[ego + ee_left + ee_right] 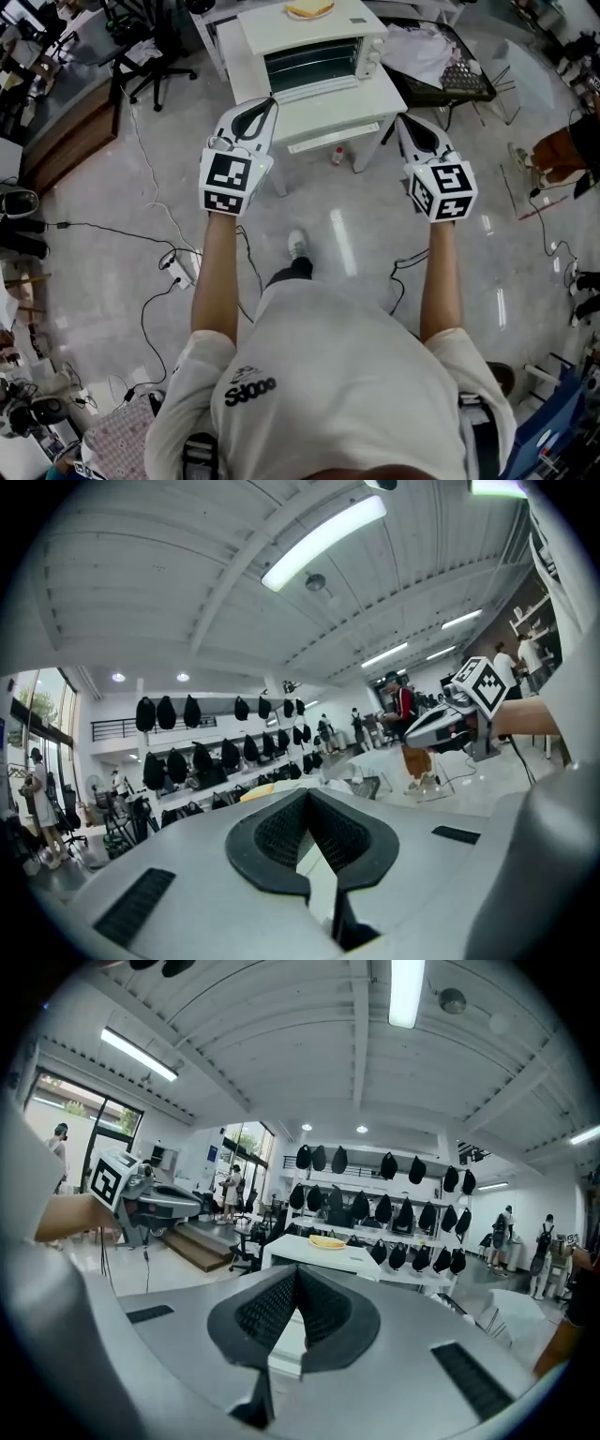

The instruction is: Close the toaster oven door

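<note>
A white toaster oven (314, 45) stands on a white table (342, 105) at the top middle of the head view, its dark glass door (311, 64) facing me. The door looks upright against the front, though I cannot tell if it is fully shut. A yellow food item (309, 9) lies on top of the oven. My left gripper (266, 101) hangs by the table's front left corner, shut and holding nothing. My right gripper (403, 119) is off the front right corner, also shut and holding nothing. In the right gripper view the oven (323, 1256) shows beyond the jaws.
A black table (450, 80) with cloth and a basket stands right of the white one. An office chair (150, 52) is at the back left. Cables and a power strip (178, 272) lie on the floor at left, and a small bottle (337, 155) stands under the table.
</note>
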